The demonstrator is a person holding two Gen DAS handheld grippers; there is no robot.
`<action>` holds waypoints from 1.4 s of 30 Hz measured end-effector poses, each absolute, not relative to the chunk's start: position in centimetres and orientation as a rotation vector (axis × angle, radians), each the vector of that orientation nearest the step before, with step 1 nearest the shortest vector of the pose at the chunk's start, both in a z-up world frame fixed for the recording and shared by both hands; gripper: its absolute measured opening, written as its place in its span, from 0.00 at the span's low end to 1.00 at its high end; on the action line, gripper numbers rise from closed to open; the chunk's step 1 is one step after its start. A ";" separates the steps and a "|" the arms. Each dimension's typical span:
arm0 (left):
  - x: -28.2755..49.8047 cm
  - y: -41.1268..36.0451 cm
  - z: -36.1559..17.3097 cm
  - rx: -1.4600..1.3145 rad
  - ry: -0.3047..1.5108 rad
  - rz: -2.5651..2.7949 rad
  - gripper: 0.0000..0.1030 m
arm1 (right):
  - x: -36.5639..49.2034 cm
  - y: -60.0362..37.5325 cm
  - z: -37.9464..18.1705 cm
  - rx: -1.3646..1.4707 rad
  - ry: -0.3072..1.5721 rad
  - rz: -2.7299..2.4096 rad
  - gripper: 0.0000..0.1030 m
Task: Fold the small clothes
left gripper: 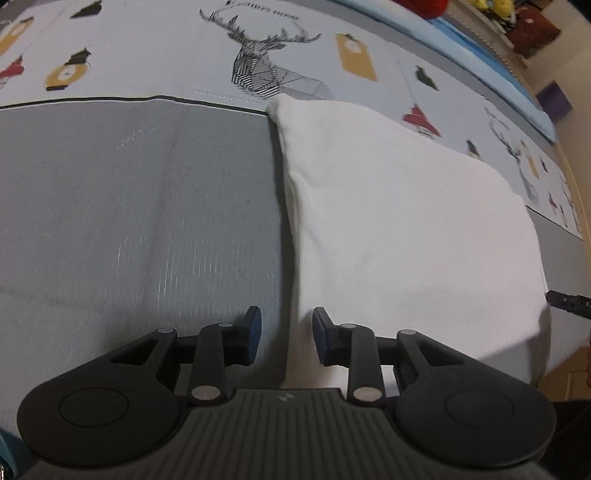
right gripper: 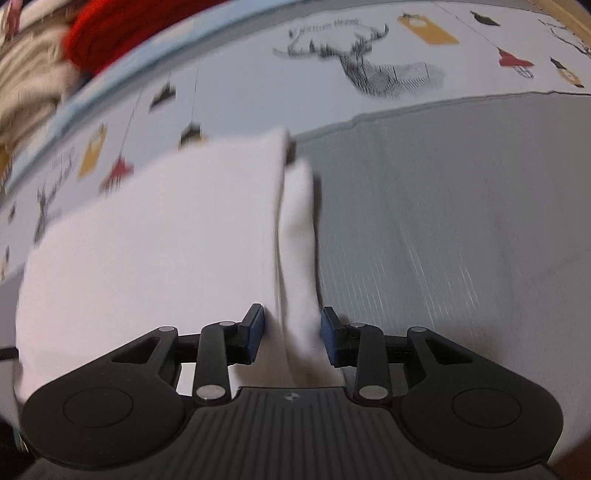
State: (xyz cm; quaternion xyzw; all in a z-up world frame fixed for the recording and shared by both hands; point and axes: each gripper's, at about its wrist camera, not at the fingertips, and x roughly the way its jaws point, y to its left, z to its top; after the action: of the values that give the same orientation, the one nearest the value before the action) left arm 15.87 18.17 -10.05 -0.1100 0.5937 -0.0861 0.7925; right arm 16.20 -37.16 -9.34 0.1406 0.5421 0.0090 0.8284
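A folded white garment [left gripper: 399, 206] lies on the grey sheet [left gripper: 129, 206]. My left gripper [left gripper: 286, 338] is open at the garment's near left edge, one finger on each side of that edge, holding nothing. In the right wrist view the white garment [right gripper: 155, 236] shows a folded flap along its right edge. My right gripper [right gripper: 291, 338] is open, and the garment's near right edge lies between its fingers. This view is blurred by motion. The tip of the right gripper shows at the far right of the left wrist view [left gripper: 569, 301].
The bed cover has a printed band with deer drawings [left gripper: 266, 70] and coloured tags beyond the grey part. A red object [right gripper: 122, 33] and beige cloth sit past the bed's far edge. The bed edge drops off at the right [left gripper: 565, 376].
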 end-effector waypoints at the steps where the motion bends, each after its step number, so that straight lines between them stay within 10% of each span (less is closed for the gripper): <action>1: 15.2 18.1 -9.9 -0.252 1.271 -0.185 0.32 | 15.4 -36.9 -8.8 0.288 1.142 0.037 0.34; 10: 13.8 17.0 -11.1 -0.260 1.278 -0.137 0.32 | 12.1 -36.1 -10.1 0.201 1.143 -0.001 0.34; 14: 13.4 16.5 -10.9 -0.205 1.270 -0.165 0.14 | 11.8 -35.1 -10.9 0.100 1.176 0.044 0.34; 19: 13.0 16.8 -10.7 -0.184 1.249 -0.182 0.05 | 11.5 -34.7 -10.7 0.094 1.164 0.072 0.07; 27: 13.5 16.5 -11.9 -0.152 1.326 -0.177 0.05 | 11.6 -36.2 -11.5 0.165 1.223 0.020 0.05; 32: 14.1 16.9 -10.9 -0.236 1.266 -0.170 0.43 | 11.4 -36.2 -10.2 0.174 1.158 -0.001 0.13; 34: 14.5 17.1 -10.8 -0.268 1.248 -0.164 0.52 | 11.4 -36.5 -9.5 0.169 1.115 -0.057 0.43; 42: 16.6 16.0 -11.1 -0.334 1.258 -0.138 0.60 | 12.4 -36.9 -8.9 0.267 1.043 -0.018 0.43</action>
State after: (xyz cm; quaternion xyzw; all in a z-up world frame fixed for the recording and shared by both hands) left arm 16.58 16.00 -11.06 -0.1555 0.5852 -0.0640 0.7933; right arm 12.43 -36.92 -8.85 0.1272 0.4967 -0.0086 0.8585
